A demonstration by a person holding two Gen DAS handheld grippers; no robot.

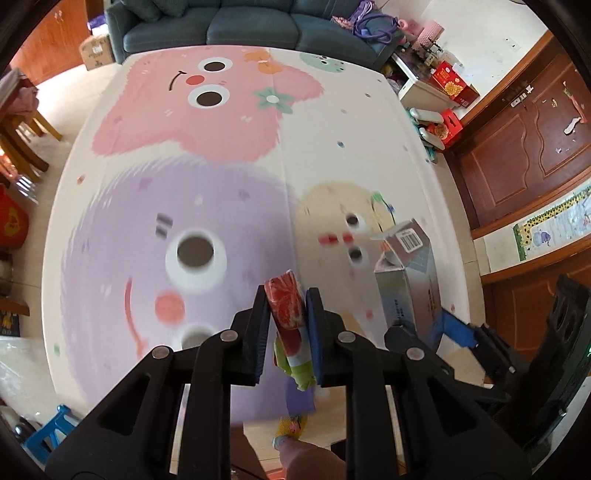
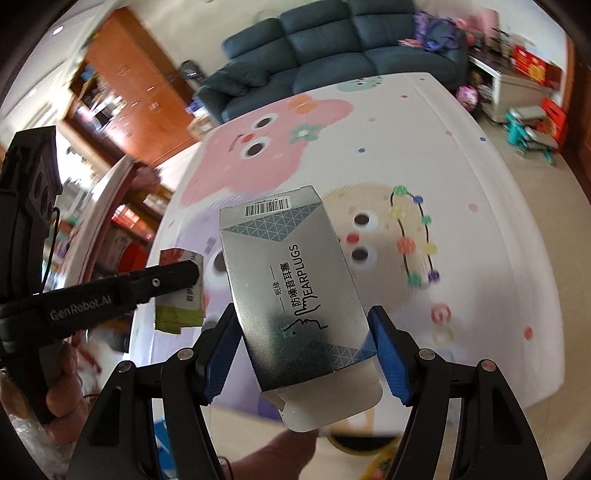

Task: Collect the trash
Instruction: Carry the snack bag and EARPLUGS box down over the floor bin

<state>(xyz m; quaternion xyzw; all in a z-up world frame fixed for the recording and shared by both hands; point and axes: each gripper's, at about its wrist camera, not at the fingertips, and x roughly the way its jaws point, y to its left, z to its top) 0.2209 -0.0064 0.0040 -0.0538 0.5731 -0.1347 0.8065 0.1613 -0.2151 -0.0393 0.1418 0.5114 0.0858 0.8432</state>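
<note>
Silver earplugs box [image 2: 295, 288] sat loosely between the right gripper's [image 2: 303, 354] part-open jaws and might slip, while the left gripper [image 1: 286, 325] pinched a fruit-print wrapper [image 1: 290, 321].

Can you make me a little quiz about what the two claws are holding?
1. True or false: the left claw is empty.
2. What English word is printed on the silver box in the right claw?
3. What lies below both claws? A) the cartoon play mat B) the blue sofa C) a wooden door

Key: 1 false, it grips a red and green wrapper. 2 EARPLUGS. 3 A.
</note>
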